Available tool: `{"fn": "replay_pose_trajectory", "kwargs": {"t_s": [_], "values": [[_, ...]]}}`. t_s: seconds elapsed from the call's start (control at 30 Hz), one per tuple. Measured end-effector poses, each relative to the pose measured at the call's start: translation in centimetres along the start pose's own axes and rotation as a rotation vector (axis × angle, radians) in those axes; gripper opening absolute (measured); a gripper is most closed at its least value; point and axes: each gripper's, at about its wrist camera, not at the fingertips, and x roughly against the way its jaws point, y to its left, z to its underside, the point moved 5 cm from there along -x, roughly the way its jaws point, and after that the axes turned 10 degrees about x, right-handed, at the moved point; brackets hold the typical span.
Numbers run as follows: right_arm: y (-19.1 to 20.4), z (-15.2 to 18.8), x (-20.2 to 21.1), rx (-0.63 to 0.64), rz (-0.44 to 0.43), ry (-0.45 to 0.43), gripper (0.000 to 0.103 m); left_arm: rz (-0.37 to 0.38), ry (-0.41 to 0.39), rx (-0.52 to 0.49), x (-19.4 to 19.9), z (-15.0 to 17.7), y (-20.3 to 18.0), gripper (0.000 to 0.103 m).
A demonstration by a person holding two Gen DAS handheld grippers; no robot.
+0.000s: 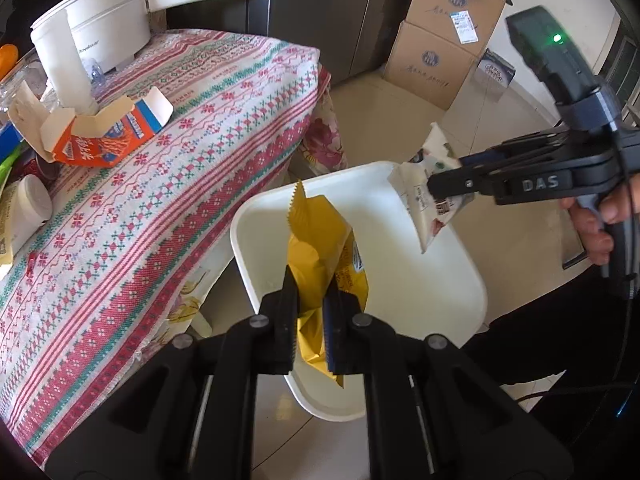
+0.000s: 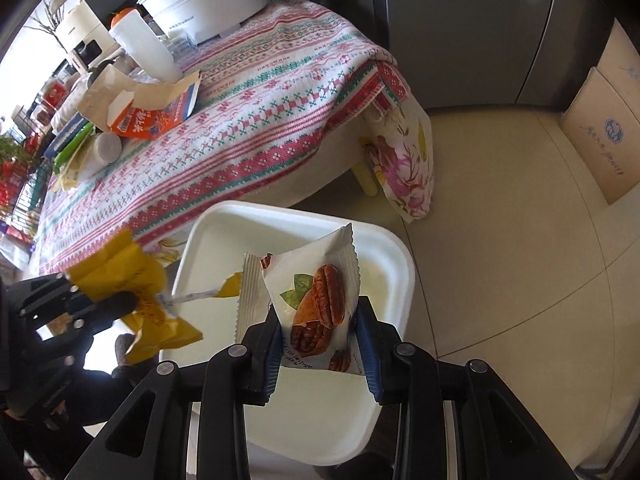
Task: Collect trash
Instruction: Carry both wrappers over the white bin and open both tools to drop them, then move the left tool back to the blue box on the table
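My left gripper (image 1: 311,288) is shut on a yellow snack wrapper (image 1: 320,236) and holds it over the white trash bin (image 1: 452,292) on the floor. My right gripper (image 2: 318,320) is shut on a white pecan snack wrapper (image 2: 316,296) and holds it above the same bin (image 2: 396,256). In the left wrist view the right gripper (image 1: 436,186) holds that white wrapper (image 1: 426,208) over the bin's far right rim. In the right wrist view the left gripper (image 2: 100,300) holds the yellow wrapper (image 2: 120,276) over the bin's left edge.
A table with a patterned cloth (image 1: 224,120) stands left of the bin. On it lie an open orange carton (image 1: 100,136), a white pot (image 1: 108,20), a white cup (image 1: 28,204) and other clutter. Cardboard boxes (image 1: 444,40) stand by the dark fridge.
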Motion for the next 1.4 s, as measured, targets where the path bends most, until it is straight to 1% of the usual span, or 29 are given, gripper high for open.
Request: {"fn": "replay_pose_trajectory", "kwargs": {"t_s": [0.07,0.1,0.13,0.17,0.23,0.27,0.3,0.43,0.5,0.77,0.83,0.87,1.03,1.4], "values": [[0.2,0.0,-0.1,0.003,0.002,0.005,0.035,-0.007,0.011,0.003,-0.7,0.2,0.3,0.013],[0.2,0.0,-0.2,0.005,0.003,0.008,0.035,-0.015,0.016,0.004,-1.0,0.2,0.5,0.016],[0.2,0.1,-0.2,0.006,0.004,0.010,0.036,-0.020,0.021,0.008,-1.1,0.2,0.7,0.023],[0.2,0.2,-0.3,0.006,0.005,0.012,0.036,-0.018,0.025,0.014,-1.1,0.2,0.8,0.027],[0.2,0.1,-0.3,0.002,0.005,0.015,0.036,-0.024,0.020,0.026,-1.0,0.1,1.1,0.046],[0.2,0.1,-0.3,0.002,0.005,0.015,0.037,-0.031,0.011,0.028,-0.8,0.0,1.2,0.051],[0.2,0.0,-0.2,0.003,0.005,0.014,0.037,-0.035,0.001,0.028,-0.7,-0.1,1.2,0.058],[0.4,-0.2,-0.1,0.010,0.007,0.014,0.038,-0.035,-0.013,0.043,0.5,-0.3,1.6,0.073],[0.5,-0.2,-0.2,0.014,0.006,0.021,0.039,-0.044,-0.019,0.048,0.9,-0.4,1.9,0.076],[0.9,0.0,-0.8,0.028,0.016,0.052,0.041,-0.079,-0.015,0.091,2.0,-0.2,3.8,0.081],[1.1,-0.1,-0.9,0.034,0.017,0.060,0.046,-0.088,-0.016,0.102,2.4,-0.1,4.3,0.081],[1.2,-0.1,-1.0,0.037,0.018,0.064,0.047,-0.091,-0.018,0.107,2.6,-0.1,4.5,0.082],[1.8,-0.3,-1.1,0.026,0.009,0.075,0.062,-0.103,-0.028,0.124,3.2,0.0,5.4,0.083],[3.0,-1.5,-1.0,0.045,0.033,0.068,0.063,-0.118,-0.049,0.150,4.5,0.2,6.7,0.086]]}}
